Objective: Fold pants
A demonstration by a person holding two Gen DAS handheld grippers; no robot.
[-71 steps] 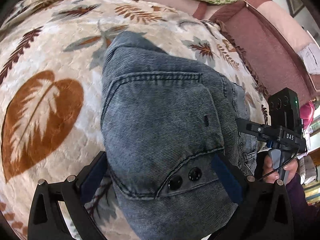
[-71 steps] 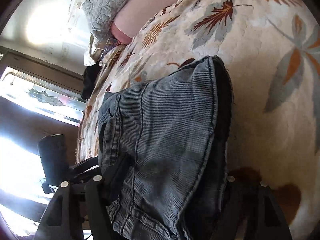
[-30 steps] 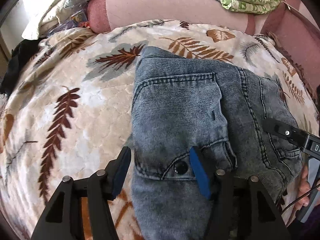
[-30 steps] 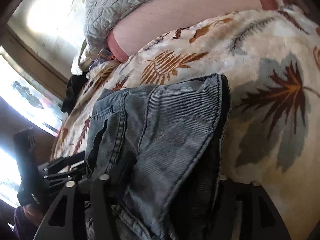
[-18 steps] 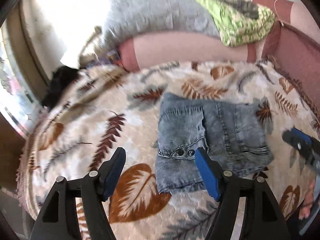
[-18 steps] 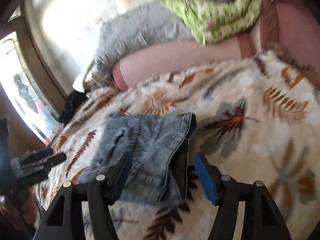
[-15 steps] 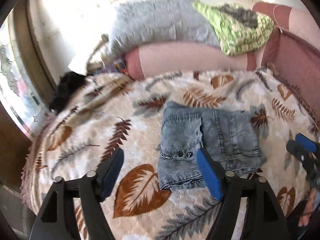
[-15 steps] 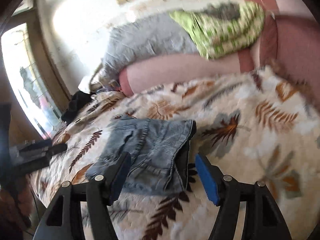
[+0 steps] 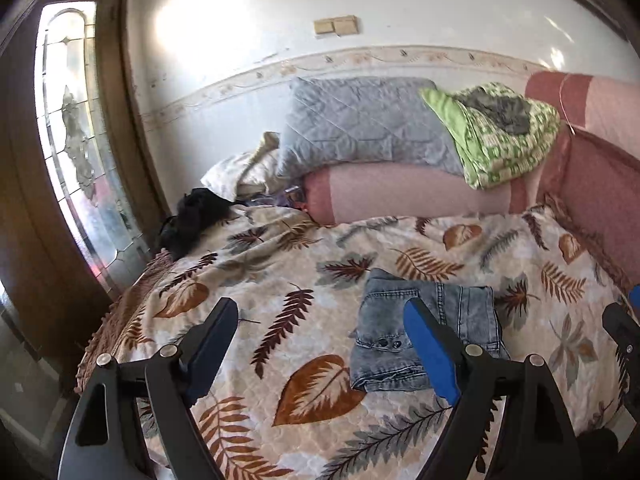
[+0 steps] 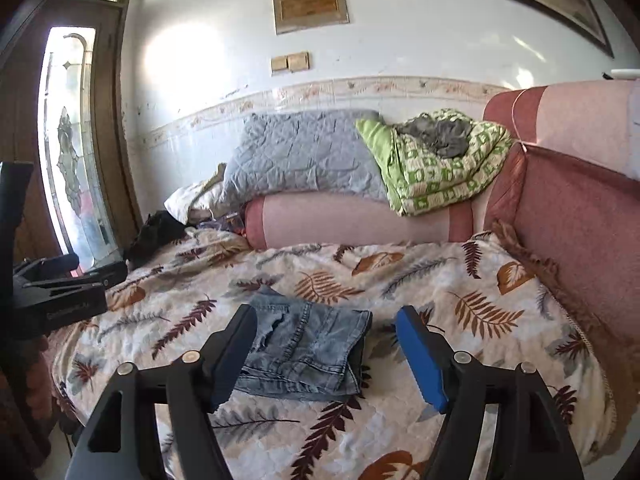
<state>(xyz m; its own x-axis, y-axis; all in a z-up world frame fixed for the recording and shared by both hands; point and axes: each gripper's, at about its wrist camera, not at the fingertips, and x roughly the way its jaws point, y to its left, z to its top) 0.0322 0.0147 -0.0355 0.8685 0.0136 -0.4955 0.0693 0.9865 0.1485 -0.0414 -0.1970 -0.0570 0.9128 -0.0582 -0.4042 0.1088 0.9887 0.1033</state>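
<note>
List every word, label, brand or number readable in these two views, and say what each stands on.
No text can be read.
Framed plaque on the wall: lettering too blurred to read.
Left gripper body, seen from the right wrist: faint embossed marking, illegible.
Folded jeans: two snaps, no legible label.

Folded pants (image 10: 308, 352) on leaf-print blanket (image 10: 460, 292); right claw (image 10: 326, 344) opening, empty.

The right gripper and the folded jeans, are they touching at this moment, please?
Apart. The right wrist view shows the right gripper raised above the folded jeans, its jaws opening with nothing clamped.
</note>
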